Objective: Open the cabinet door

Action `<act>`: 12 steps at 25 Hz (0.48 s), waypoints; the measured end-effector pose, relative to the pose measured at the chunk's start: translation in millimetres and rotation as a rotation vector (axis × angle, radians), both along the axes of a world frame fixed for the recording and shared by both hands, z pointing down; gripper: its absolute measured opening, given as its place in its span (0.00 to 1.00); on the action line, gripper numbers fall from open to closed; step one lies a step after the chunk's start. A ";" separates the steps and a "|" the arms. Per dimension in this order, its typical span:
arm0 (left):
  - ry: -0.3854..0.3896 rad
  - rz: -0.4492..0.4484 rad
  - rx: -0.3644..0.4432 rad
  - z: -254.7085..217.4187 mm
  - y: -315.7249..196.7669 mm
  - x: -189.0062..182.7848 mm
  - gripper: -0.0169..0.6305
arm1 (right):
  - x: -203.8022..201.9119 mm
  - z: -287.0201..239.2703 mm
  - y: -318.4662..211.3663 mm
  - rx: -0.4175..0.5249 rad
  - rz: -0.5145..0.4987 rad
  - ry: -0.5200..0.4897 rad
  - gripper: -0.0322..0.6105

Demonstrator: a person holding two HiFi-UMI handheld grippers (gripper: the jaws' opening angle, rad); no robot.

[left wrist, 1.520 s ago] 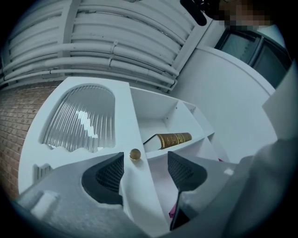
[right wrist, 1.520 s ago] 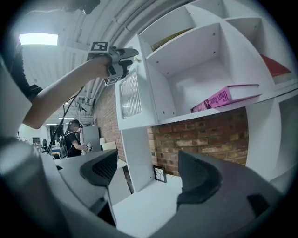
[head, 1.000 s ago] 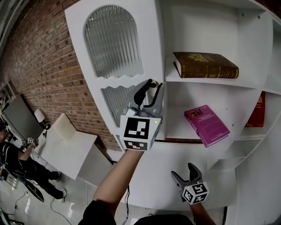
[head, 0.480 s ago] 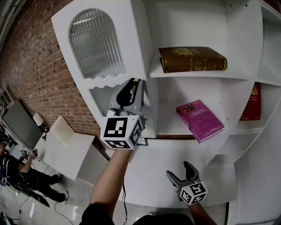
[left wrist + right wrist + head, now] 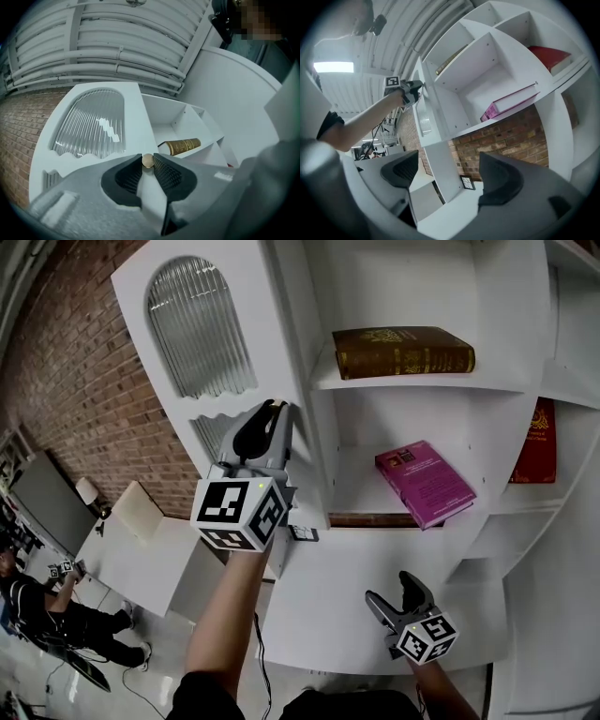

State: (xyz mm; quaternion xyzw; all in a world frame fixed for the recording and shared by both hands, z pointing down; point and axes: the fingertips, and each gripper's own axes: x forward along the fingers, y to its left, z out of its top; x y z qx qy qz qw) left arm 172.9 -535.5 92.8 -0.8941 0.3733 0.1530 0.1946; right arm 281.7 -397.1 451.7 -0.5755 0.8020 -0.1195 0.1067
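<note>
The white cabinet door (image 5: 253,306) with its ribbed glass arch (image 5: 199,326) stands partly swung out to the left. My left gripper (image 5: 273,414) is raised to the door's edge and shut on the small wooden knob (image 5: 147,161); its ribbed pads (image 5: 165,172) press the knob from both sides. The same door (image 5: 133,117) fills the left gripper view. My right gripper (image 5: 399,592) hangs low over the white counter (image 5: 328,606), open with nothing between its fingers. In the right gripper view (image 5: 447,171) the left gripper (image 5: 412,92) shows far off at the door.
Inside the cabinet a brown book (image 5: 403,351) lies on the upper shelf and a pink book (image 5: 425,482) below it. A red book (image 5: 536,442) stands at the right. A brick wall (image 5: 84,381), a white table (image 5: 141,549) and a person (image 5: 42,610) are at the left.
The door has swung further left with my left gripper on its knob, showing more of the shelves. My right gripper has drifted slightly to the right.
</note>
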 end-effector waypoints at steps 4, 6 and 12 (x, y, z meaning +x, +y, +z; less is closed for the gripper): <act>0.013 0.020 -0.011 0.4 6.4 -6.0 0.16 | 0.9 -13.4 -3.2 0.015 -0.001 0.005 0.68; 0.023 0.027 -0.009 1.5 10.1 -8.3 0.16 | -4.2 -17.6 -4.5 0.015 -0.030 0.008 0.68; 0.030 0.051 -0.021 -0.8 18.3 -15.6 0.16 | -30.1 -26.5 -19.8 0.020 -0.132 0.064 0.67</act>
